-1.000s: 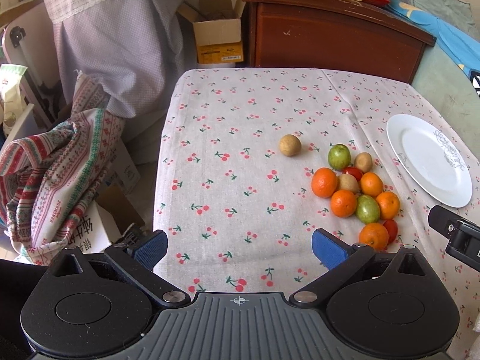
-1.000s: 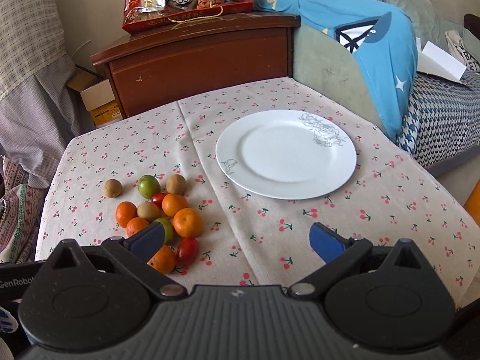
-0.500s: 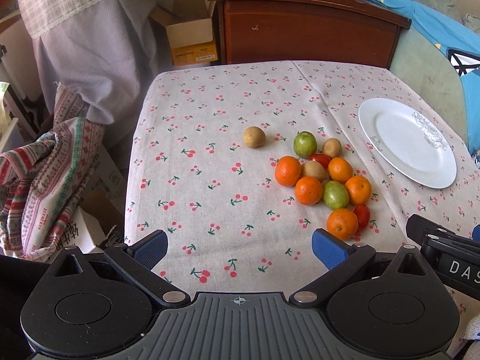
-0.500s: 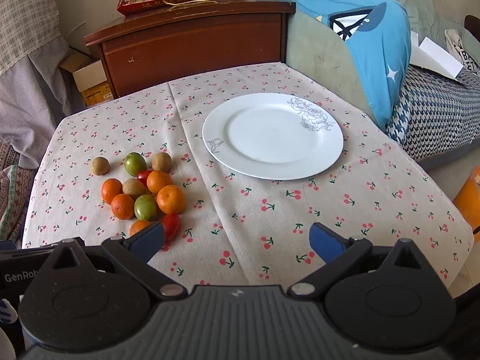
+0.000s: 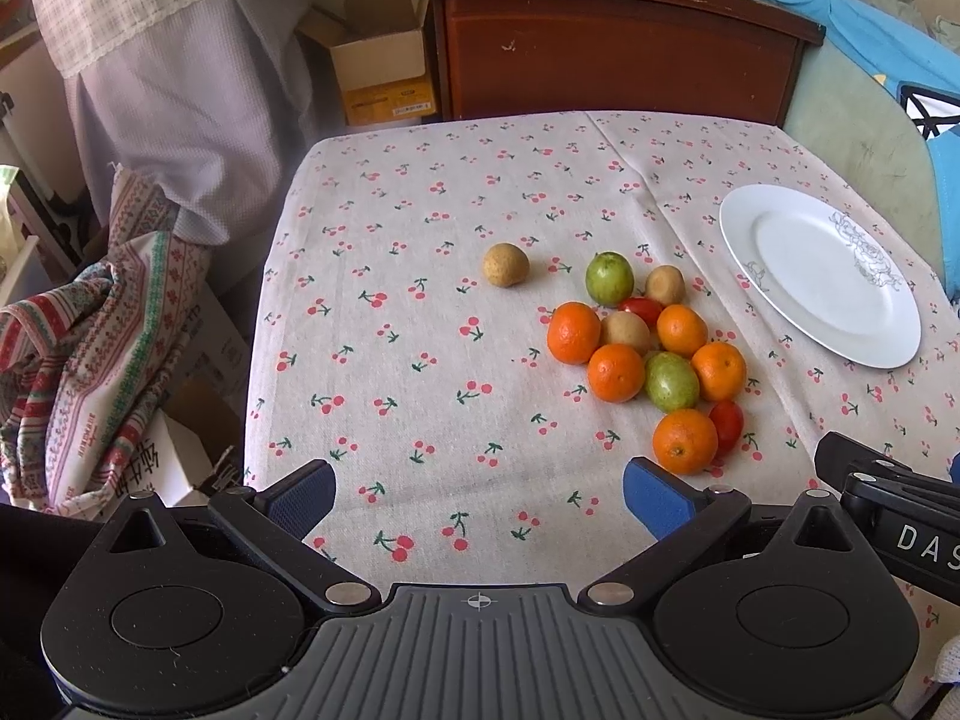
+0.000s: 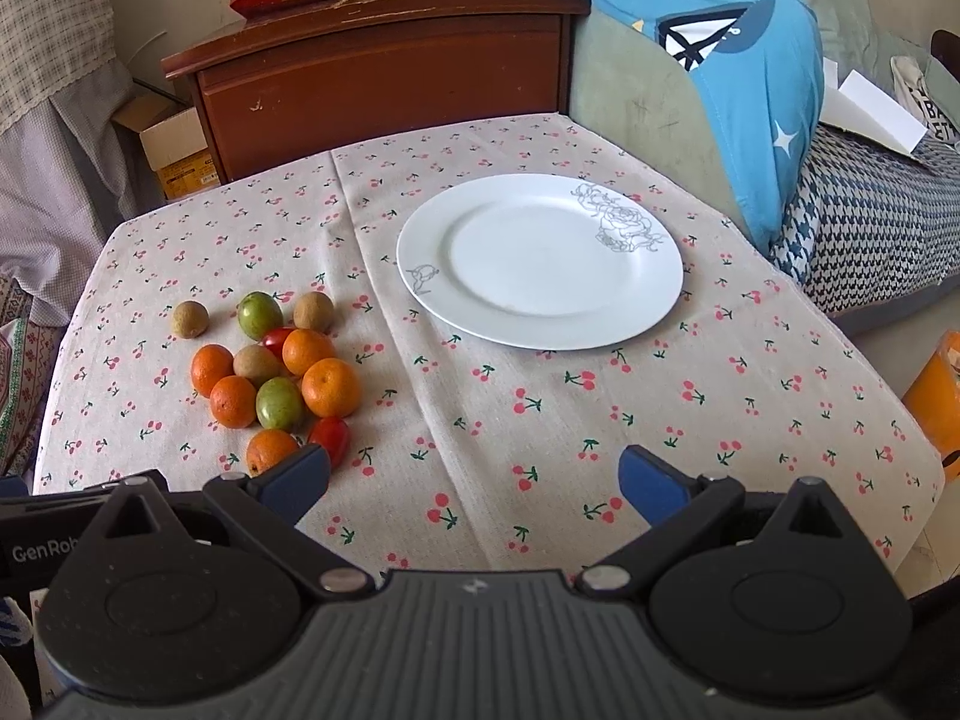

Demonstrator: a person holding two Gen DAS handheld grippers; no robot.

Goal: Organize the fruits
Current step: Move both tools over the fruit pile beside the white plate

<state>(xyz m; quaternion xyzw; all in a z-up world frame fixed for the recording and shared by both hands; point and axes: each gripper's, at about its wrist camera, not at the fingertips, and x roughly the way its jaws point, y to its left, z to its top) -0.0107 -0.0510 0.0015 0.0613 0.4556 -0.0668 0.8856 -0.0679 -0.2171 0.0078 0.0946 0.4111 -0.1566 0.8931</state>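
Cherry-print tablecloth [image 5: 420, 360] is covering the table, with the fruits [image 5: 648, 354] sitting in a bunch beside the white plate [image 6: 540, 324]. Left gripper [image 5: 480, 495] and right gripper [image 6: 474, 480] are both hanging wide apart over it, holding nothing

Both wrist cams above table's near edge, facing fwd; share fruit pile [image 5: 648, 354] [image 6: 276, 378], plate [image 5: 900, 330] [image 6: 660, 300].
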